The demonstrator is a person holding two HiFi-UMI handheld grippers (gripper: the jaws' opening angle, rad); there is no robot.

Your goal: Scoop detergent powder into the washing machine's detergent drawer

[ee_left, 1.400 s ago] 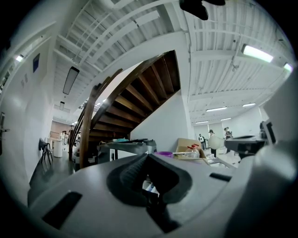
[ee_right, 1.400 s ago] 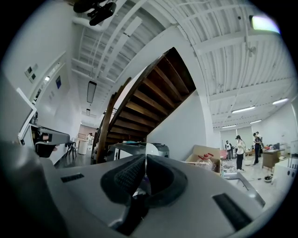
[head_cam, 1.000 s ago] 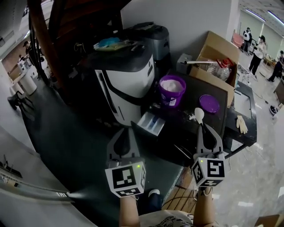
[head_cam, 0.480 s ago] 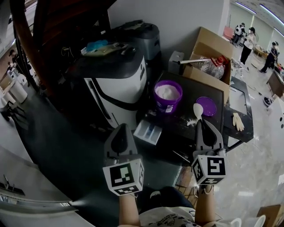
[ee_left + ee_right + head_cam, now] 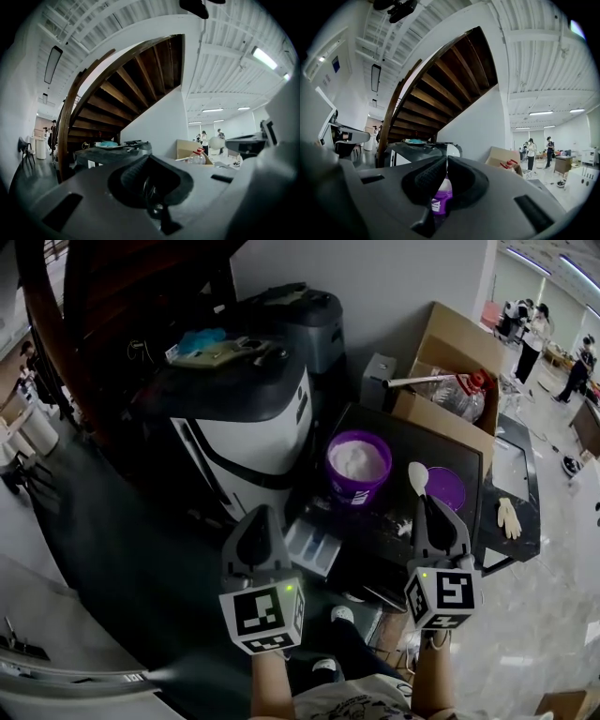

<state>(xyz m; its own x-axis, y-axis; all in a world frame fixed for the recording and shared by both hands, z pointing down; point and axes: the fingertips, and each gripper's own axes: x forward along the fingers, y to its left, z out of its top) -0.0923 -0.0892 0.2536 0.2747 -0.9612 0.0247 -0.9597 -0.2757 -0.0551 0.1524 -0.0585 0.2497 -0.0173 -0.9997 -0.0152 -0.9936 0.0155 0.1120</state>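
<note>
The white and black washing machine (image 5: 253,442) stands left of centre, its detergent drawer (image 5: 314,547) pulled open at the lower front. A purple tub (image 5: 357,465) of white powder sits on the black table (image 5: 375,521), its purple lid (image 5: 446,487) lying to the right. My right gripper (image 5: 427,505) is shut on the handle of a white scoop (image 5: 418,478), whose bowl hangs between tub and lid. Between the jaws of the right gripper (image 5: 444,164) the tub (image 5: 440,197) shows. My left gripper (image 5: 256,514) is shut and empty, just left of the drawer. The scoop (image 5: 216,143) shows at the right of the left gripper view.
An open cardboard box (image 5: 450,371) with a plastic bottle stands behind the table. A pale glove (image 5: 509,517) lies on the table's right edge. Some spilled powder (image 5: 403,529) marks the table top. A wooden staircase rises at the back left, and people stand far right.
The view has shifted a little, so the machine and table sit lower in frame. The scoop's bowl now lies nearer the purple lid. Both grippers hold much the same pose.
</note>
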